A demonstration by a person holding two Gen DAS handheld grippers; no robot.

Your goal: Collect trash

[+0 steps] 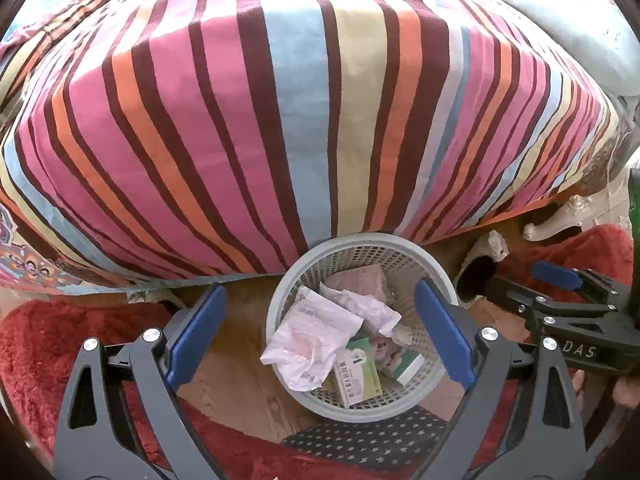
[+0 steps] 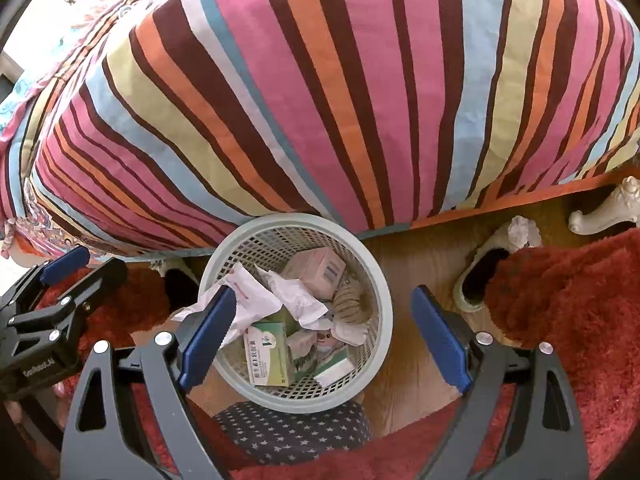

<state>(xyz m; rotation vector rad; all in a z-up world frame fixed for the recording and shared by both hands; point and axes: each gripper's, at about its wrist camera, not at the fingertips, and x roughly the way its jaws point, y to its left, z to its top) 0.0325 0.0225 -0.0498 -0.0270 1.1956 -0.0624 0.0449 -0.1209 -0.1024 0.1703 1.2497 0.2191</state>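
"DAS" printed on the right gripper (image 1: 576,304) body, right of the jaws. Large "V" on the green box (image 1: 358,376) between the jaws; smaller print unreadable.

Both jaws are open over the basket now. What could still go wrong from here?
1. The white plastic wrapper droops over the wastebasket rim and may slide onto the floor.
2. A crumpled paper wad sits on the slipper beside the red rug, easy to overlook.
3. The left gripper and right gripper hang close together and could collide.
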